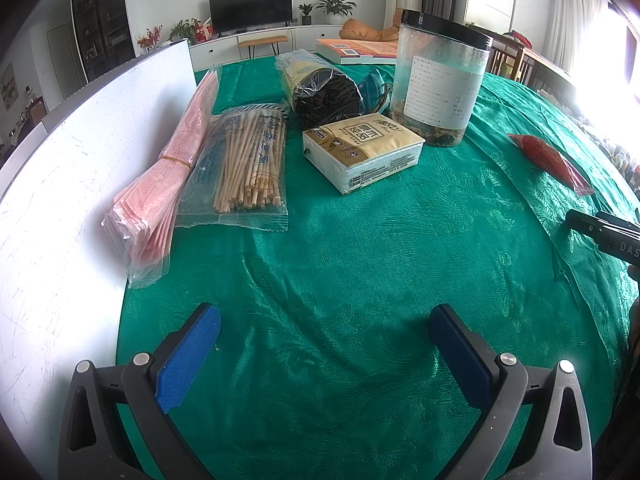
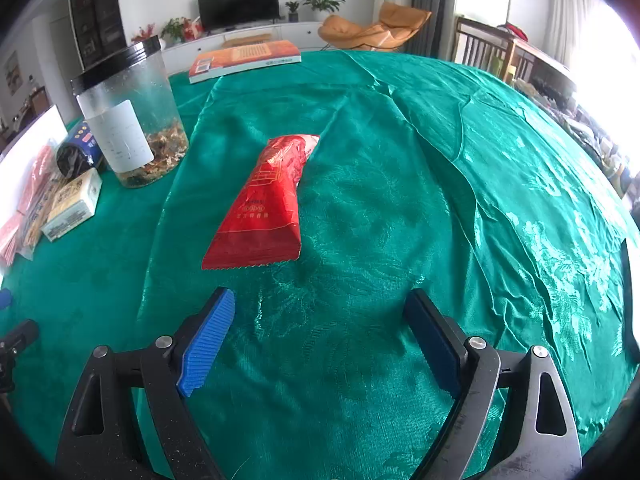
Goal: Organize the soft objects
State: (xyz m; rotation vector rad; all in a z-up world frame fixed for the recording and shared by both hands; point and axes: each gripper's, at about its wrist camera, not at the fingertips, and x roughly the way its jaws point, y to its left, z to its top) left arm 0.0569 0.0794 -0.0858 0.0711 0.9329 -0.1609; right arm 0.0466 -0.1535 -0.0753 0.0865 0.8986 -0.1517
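Observation:
A red soft packet lies flat on the green tablecloth, just ahead of my right gripper, which is open and empty. The same red packet shows at the far right of the left wrist view. My left gripper is open over bare cloth. Ahead of it lie a tissue pack, a bag of wooden sticks, a pink plastic-wrapped bundle and a dark roll in clear wrap.
A tall clear jar with a black lid stands behind the tissue pack. A white board borders the table on the left. An orange book lies at the far edge. The right gripper's body shows at the left view's right edge.

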